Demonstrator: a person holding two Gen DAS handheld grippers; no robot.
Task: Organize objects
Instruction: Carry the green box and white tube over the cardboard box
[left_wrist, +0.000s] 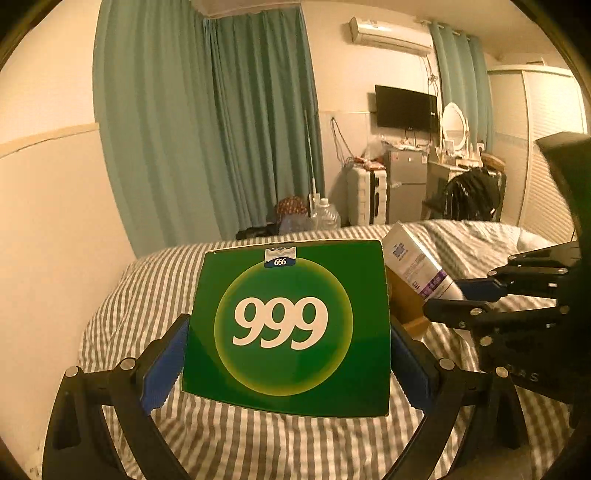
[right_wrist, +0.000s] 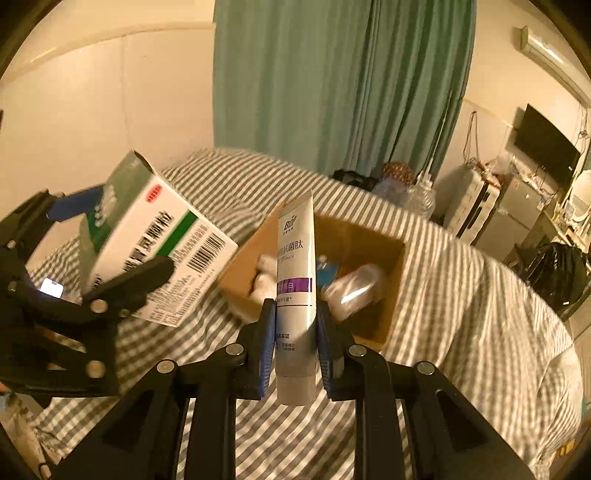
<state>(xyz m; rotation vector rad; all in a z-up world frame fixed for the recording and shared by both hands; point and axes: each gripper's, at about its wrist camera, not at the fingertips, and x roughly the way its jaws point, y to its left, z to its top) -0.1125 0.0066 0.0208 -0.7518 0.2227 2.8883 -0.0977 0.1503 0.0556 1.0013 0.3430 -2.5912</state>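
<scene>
My left gripper (left_wrist: 288, 332) is shut on a green box (left_wrist: 291, 328) marked 999, held up above the striped bed. In the right wrist view the same green and white box (right_wrist: 155, 254) hangs at the left in the left gripper (right_wrist: 110, 243). My right gripper (right_wrist: 295, 321) is shut on a white tube (right_wrist: 295, 280) with a purple band, cap end towards me. The tube stands upright just in front of an open cardboard box (right_wrist: 388, 317) that holds several small items. From the left wrist, the right gripper (left_wrist: 461, 299) and tube (left_wrist: 417, 266) show at the right.
The bed (right_wrist: 461, 288) has a grey and white striped cover. A lit phone (right_wrist: 51, 287) lies on it at the left. Green curtains (left_wrist: 207, 122), a suitcase (left_wrist: 365, 195), water bottles (left_wrist: 325, 216) and a small fridge (left_wrist: 404, 184) stand beyond the bed. A wall runs along the left.
</scene>
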